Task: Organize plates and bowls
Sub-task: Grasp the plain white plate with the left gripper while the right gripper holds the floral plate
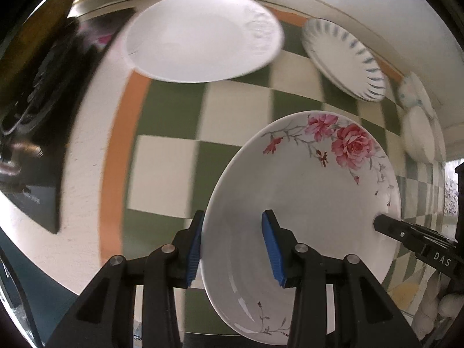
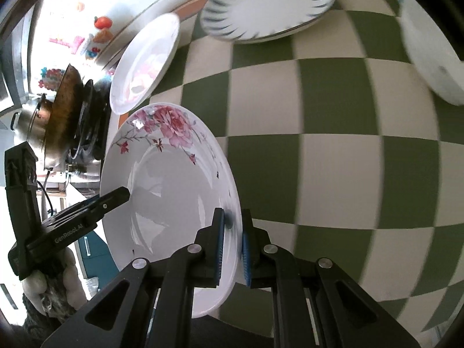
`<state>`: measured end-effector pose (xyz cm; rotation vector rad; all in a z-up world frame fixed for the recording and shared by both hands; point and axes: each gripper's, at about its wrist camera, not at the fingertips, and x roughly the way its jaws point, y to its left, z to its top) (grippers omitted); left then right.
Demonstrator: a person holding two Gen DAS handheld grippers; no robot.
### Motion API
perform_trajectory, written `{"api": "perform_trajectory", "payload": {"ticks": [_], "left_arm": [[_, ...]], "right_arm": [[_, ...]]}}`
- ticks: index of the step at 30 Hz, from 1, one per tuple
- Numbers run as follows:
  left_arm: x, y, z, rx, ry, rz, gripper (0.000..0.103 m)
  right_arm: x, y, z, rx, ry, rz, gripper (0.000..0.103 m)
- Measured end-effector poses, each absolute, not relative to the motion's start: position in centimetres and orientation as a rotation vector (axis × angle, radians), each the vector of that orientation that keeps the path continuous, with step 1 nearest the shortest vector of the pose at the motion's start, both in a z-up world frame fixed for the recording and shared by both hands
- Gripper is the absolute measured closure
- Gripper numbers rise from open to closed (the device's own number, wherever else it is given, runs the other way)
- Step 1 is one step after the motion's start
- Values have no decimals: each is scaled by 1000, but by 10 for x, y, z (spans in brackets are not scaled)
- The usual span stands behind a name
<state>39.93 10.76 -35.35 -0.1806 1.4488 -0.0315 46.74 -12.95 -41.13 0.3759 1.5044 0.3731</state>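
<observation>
item: rose-patterned plate [image 1: 304, 203], held clear above checked cloth [image 1: 174, 116]. left gripper [image 1: 233, 249] and right gripper [image 2: 232, 249] each clamped on opposite rims, probably for steadier carrying toward a stack.

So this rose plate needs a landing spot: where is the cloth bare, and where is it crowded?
Bare: the checkered cloth in the middle, between the rose plate and the blue-striped plate. Crowded: the far edge by the wall, where the white plate, the striped one and the white dishes line up; the stove blocks one side.
</observation>
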Motion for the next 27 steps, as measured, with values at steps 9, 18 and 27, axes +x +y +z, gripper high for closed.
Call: {"api": "perform_trajectory", "payload": {"ticks": [9, 18, 27], "left_arm": [[410, 36, -374, -123, 1479, -107, 66], [421, 9, -398, -88, 1514, -87, 66], [432, -2, -401, -75, 1505, -82, 66]], "right_arm": [[456, -221, -419, 419, 1500, 293, 91], [460, -251, -441, 418, 1510, 273, 91], [462, -253, -445, 416, 1518, 274, 90]]}}
